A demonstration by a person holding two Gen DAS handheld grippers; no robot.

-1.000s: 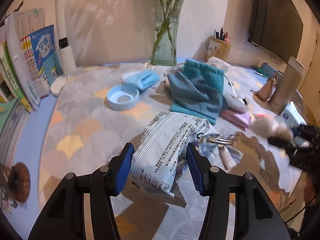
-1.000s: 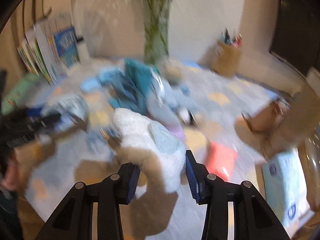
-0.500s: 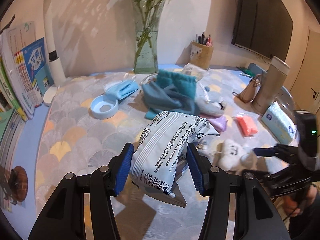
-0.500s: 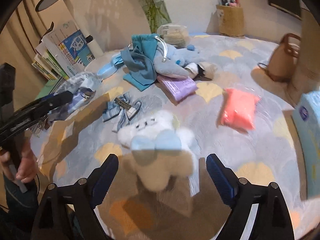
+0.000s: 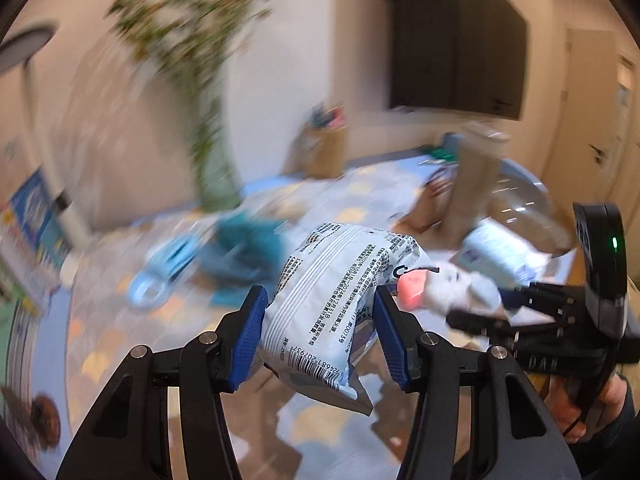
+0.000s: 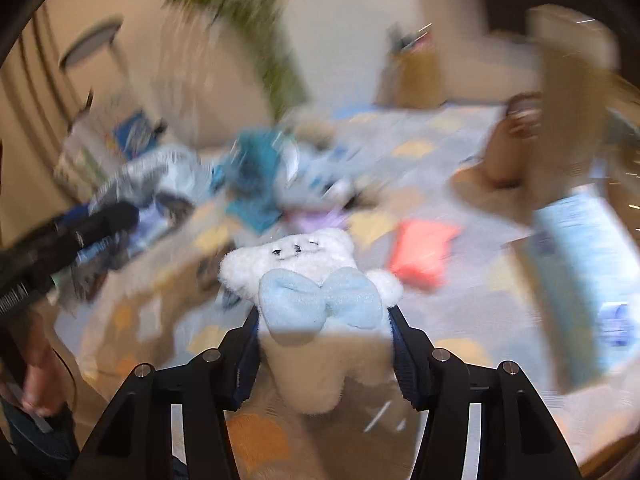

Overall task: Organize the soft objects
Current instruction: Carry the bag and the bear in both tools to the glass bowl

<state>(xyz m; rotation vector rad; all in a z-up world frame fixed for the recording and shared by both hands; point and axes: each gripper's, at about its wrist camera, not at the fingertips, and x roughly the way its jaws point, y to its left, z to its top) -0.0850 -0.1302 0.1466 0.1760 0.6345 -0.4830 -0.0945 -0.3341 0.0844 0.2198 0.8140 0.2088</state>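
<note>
My left gripper [image 5: 320,328] is shut on a white printed soft packet [image 5: 340,300] and holds it above the table. My right gripper [image 6: 324,344] is shut on a white plush toy with a pale blue bow [image 6: 316,284], lifted off the table. In the left wrist view the plush [image 5: 456,288] and the right gripper [image 5: 520,316] show at the right, close beside the packet. A teal cloth pouch [image 6: 256,168] and an orange-pink soft pad [image 6: 420,252] lie on the patterned tablecloth [image 6: 420,152]. Both views are blurred by motion.
A glass vase with green stems [image 5: 212,176] stands at the back. A pen holder [image 5: 324,148], a tall beige bottle [image 5: 472,184], a small brown bag [image 6: 508,148], a tissue pack [image 6: 588,264], books [image 5: 28,216] and a blue ring [image 5: 148,292] surround the work area.
My right gripper has closed on the white plush toy and lifted it. My left gripper has swung right and up with the packet, toward the right gripper.
</note>
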